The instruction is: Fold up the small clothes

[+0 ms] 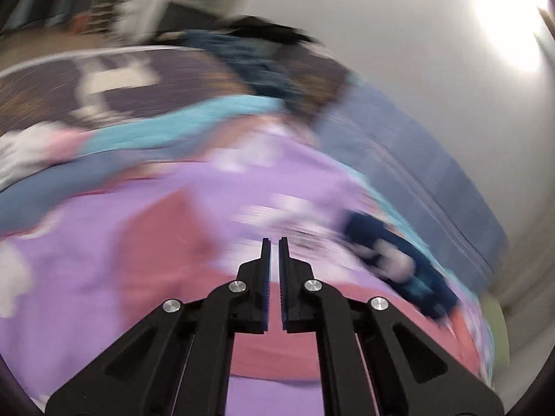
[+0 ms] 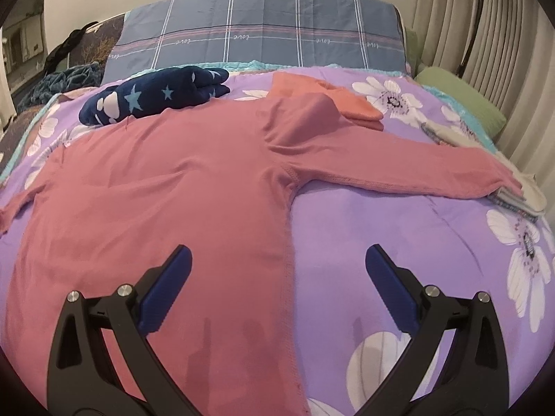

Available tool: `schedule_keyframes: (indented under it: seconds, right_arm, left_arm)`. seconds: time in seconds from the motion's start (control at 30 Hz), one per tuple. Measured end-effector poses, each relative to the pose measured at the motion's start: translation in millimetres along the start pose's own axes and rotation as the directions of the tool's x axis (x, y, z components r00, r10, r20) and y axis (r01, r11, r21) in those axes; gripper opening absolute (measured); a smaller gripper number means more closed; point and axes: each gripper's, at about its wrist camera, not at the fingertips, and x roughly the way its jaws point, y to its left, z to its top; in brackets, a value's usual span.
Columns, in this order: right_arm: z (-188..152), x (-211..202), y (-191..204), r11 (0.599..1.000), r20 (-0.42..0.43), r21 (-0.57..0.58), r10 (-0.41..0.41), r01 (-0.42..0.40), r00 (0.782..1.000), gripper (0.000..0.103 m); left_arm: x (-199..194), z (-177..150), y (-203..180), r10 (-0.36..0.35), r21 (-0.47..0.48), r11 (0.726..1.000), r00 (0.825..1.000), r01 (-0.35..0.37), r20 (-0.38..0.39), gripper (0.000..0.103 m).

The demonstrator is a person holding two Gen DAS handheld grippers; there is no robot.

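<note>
A pink long-sleeved top (image 2: pixel 173 180) lies spread flat on the purple flowered bedspread (image 2: pixel 399 225), one sleeve stretched out to the right. My right gripper (image 2: pixel 277 251) hovers open over the top's lower side seam, with nothing between its blue pads. The left wrist view is smeared by motion. In it my left gripper (image 1: pixel 274 241) is shut with nothing between its fingers, held above the pink top (image 1: pixel 166 242). A navy star-patterned garment (image 2: pixel 156 95) lies folded beyond the top, and it also shows as a dark blur (image 1: pixel 399 260) at the right of the left wrist view.
A folded orange garment (image 2: pixel 333 98) sits by the top's collar. Pale folded clothes (image 2: pixel 520 194) lie under the right cuff. A blue plaid pillow (image 2: pixel 263 34) and a green cushion (image 2: pixel 461 100) line the far edge. A teal blanket (image 2: pixel 66 79) is heaped at the left, and curtains (image 2: pixel 485 34) hang at the right.
</note>
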Motion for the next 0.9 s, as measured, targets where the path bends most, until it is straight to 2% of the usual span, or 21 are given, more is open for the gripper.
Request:
schedule_keyframes:
  seconds: [0.03,0.1,0.17,0.2,0.3,0.37,0.4,0.43,0.47,0.5,0.53,0.57,0.6,0.63,0.67,0.7,0.8,0.87,0.9]
  right_arm:
    - [1,0,0,1.000,0.002,-0.001,0.001,-0.001,1.000,0.101]
    - [1,0,-1,1.000,0.007,-0.012,-0.006,0.006,1.000,0.101]
    - [1,-2,-3,1.000,0.014,-0.019,-0.015,0.015,1.000,0.101]
    - [1,-2,-5,1.000,0.018,-0.021,-0.017,0.017,1.000,0.101]
    - [1,-1,-12,0.999,0.023,-0.019,-0.035,0.035,0.999,0.101]
    - [1,0,-17,0.999,0.015,-0.004,-0.042,0.043,0.999,0.101]
    - [0,-1,-21,0.999,0.014,0.006,-0.036,0.036,0.999,0.101]
    - [0,-2,-23,0.999,0.016,0.009,-0.032,0.032,0.999,0.101]
    - [-2,-3,-26,0.999,0.020,0.007,-0.032,0.032,0.999,0.101]
    - [-3,-4,-27,0.999,0.026,-0.002,-0.038,0.038,0.999,0.101]
    - [-3,-4,-29,0.999,0.030,-0.014,-0.052,0.053,0.998,0.101]
    - [-4,-4,-30,0.998,0.031,-0.019,-0.061,0.061,0.998,0.101]
    - [-4,-3,-32,0.998,0.032,-0.020,-0.066,0.067,0.997,0.101]
    - [-4,-3,-34,0.998,0.031,-0.014,-0.066,0.066,0.997,0.101]
    - [-3,-2,-36,0.998,0.029,-0.003,-0.060,0.060,0.998,0.101]
    - [-2,-1,-37,0.999,0.027,0.008,-0.054,0.054,0.998,0.101]
    - [1,2,-36,0.999,0.026,0.030,-0.027,0.026,0.999,0.101]
    - [3,6,-31,1.000,0.024,0.029,-0.011,0.011,1.000,0.101]
    - [2,8,-27,1.000,0.020,0.027,-0.002,0.001,1.000,0.101]
  left_arm:
    - [2,-5,-25,-0.048,0.046,0.998,0.999,0.049,-0.015,0.004]
    - [5,-23,-87,-0.164,0.158,0.972,0.985,0.172,-0.058,0.004]
    - [8,-43,-131,-0.247,0.216,0.940,0.963,0.265,-0.110,0.004]
    - [10,-58,-159,-0.294,0.243,0.914,0.943,0.325,-0.155,0.004]
    - [17,-93,-214,-0.353,0.322,0.849,0.904,0.418,-0.241,0.004]
    - [21,-117,-240,-0.347,0.381,0.818,0.898,0.432,-0.272,0.005]
    - [24,-124,-244,-0.336,0.390,0.816,0.899,0.426,-0.281,0.006]
    - [27,-128,-243,-0.315,0.392,0.824,0.906,0.409,-0.282,0.011]
    - [32,-132,-234,-0.260,0.392,0.851,0.929,0.349,-0.263,0.028]
    - [36,-131,-229,-0.225,0.392,0.866,0.943,0.309,-0.245,0.039]
    - [42,-128,-215,-0.179,0.396,0.882,0.959,0.255,-0.218,0.041]
    - [46,-125,-192,-0.081,0.427,0.892,0.983,0.145,-0.165,0.042]
    - [51,-120,-175,-0.016,0.447,0.891,0.991,0.075,-0.135,0.044]
    - [56,-114,-146,0.106,0.471,0.881,0.991,-0.056,-0.080,0.046]
    - [59,-109,-126,0.177,0.475,0.870,0.983,-0.130,-0.056,0.047]
    - [61,-101,-101,0.256,0.471,0.857,0.966,-0.208,-0.038,0.047]
    - [71,-69,-20,0.435,0.411,0.831,0.898,-0.374,-0.064,0.047]
    - [76,-53,26,0.484,0.356,0.836,0.867,-0.419,-0.116,0.047]
    - [79,-46,46,0.486,0.329,0.845,0.862,-0.421,-0.147,0.047]
